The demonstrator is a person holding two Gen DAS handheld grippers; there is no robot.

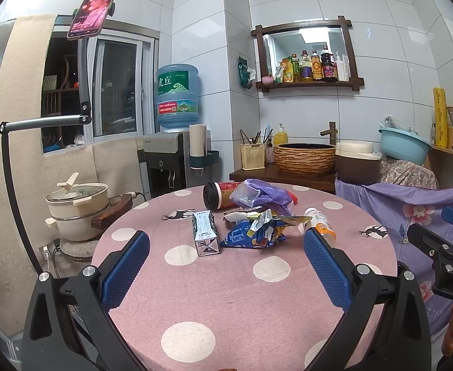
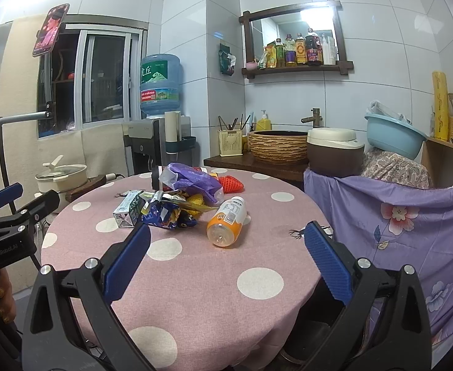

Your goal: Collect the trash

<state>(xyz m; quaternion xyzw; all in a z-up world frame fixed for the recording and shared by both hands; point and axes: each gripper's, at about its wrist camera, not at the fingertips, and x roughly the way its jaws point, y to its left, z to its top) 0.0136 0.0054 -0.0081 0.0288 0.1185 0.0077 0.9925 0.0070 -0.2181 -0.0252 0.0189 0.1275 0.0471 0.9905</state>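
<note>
Trash lies on the round pink dotted table [image 1: 214, 293] [image 2: 201, 266]: a small drink carton [image 1: 205, 232] [image 2: 128, 208], crumpled blue and yellow snack wrappers [image 1: 257, 230] [image 2: 170, 211], an orange bottle on its side [image 1: 320, 222] [image 2: 228, 221], a purple plastic bag [image 1: 258, 194] [image 2: 192, 182], a dark-lidded cup lying down [image 1: 218, 196] and a red net [image 2: 232, 184]. My left gripper [image 1: 226, 238] is open and empty, short of the pile. My right gripper [image 2: 228, 232] is open and empty, just short of the bottle.
A chair with a purple flowered cover [image 2: 405, 216] stands right of the table. A cream pot [image 1: 78, 207], a phone stand [image 1: 13, 167] and a water dispenser [image 1: 167, 157] are at the left. A counter with a basket sink [image 1: 303, 157] and rice cooker [image 2: 334, 151] is behind.
</note>
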